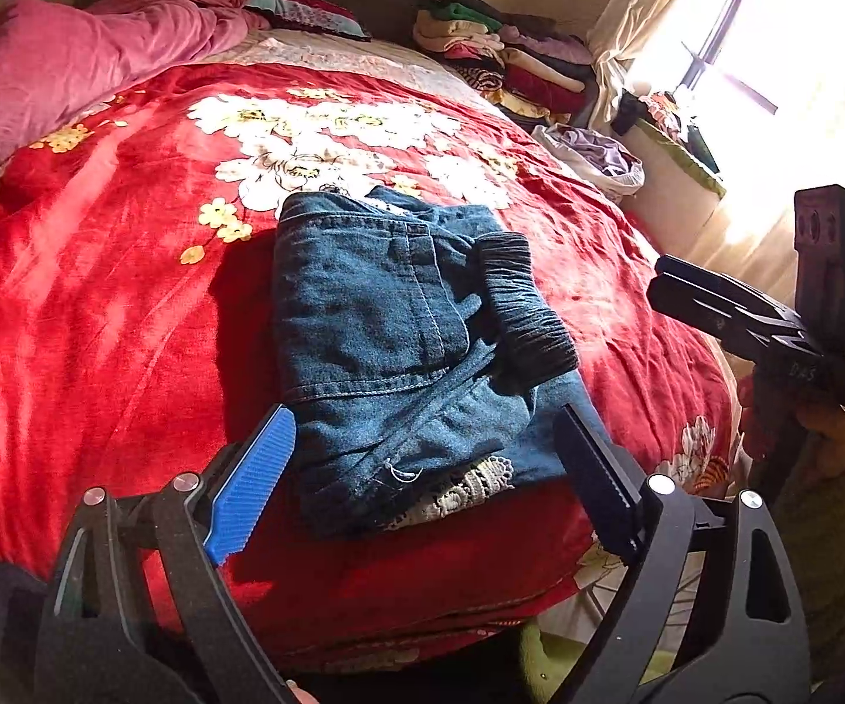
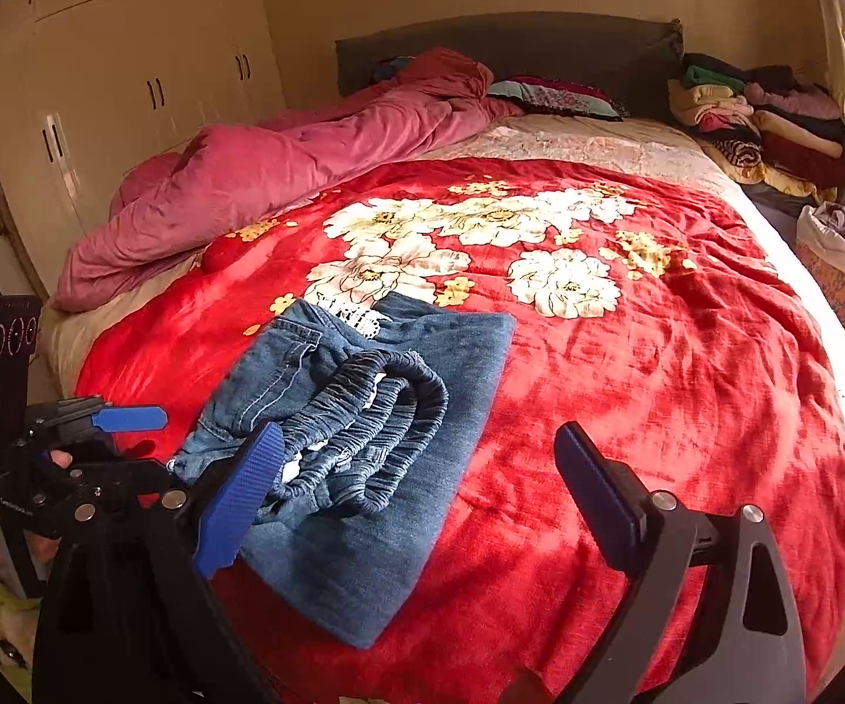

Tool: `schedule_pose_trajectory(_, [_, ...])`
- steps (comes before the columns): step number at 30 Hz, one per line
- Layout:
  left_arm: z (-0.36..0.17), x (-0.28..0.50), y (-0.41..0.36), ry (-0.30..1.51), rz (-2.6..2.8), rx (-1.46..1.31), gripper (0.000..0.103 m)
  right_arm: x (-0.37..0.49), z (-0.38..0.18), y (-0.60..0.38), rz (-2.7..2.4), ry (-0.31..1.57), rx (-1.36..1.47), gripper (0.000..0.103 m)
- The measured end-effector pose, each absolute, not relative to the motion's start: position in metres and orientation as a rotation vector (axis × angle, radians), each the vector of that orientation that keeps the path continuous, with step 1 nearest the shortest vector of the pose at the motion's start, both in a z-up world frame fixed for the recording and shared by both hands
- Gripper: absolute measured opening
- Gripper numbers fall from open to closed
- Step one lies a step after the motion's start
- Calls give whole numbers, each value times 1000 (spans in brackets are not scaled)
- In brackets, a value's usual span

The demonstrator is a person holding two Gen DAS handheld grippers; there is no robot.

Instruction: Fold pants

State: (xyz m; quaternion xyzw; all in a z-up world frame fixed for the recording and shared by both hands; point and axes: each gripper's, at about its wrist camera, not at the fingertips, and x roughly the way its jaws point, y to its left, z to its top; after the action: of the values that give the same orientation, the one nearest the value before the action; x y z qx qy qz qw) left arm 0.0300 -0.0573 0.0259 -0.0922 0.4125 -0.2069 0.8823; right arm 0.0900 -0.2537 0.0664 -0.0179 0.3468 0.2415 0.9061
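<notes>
Tongs: left (image 1: pixel 422 469) wide, right (image 2: pixel 416 493) wide, both empty | bag (image 2: pixel 832 246): clothes | pants (image 1: pixel 399 340): folded

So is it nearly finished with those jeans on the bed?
It looks close to done. The jeans lie folded into a compact bundle on the red blanket, elastic waistband on top. Nothing is in hand: the left gripper and right gripper both stand open and empty. At most, some tidying of the loose waistband remains.

A home bedroom: a bed (image 2: pixel 686 352) with a red floral blanket, a wardrobe (image 2: pixel 129 88), stacked clothes (image 2: pixel 762 117)
</notes>
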Motion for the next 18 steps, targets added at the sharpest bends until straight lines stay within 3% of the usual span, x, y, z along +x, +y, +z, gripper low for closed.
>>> schedule_pose_trajectory(18, [28,57,9,845,-259,-285,88,24,60,-172,775,652,-306,92])
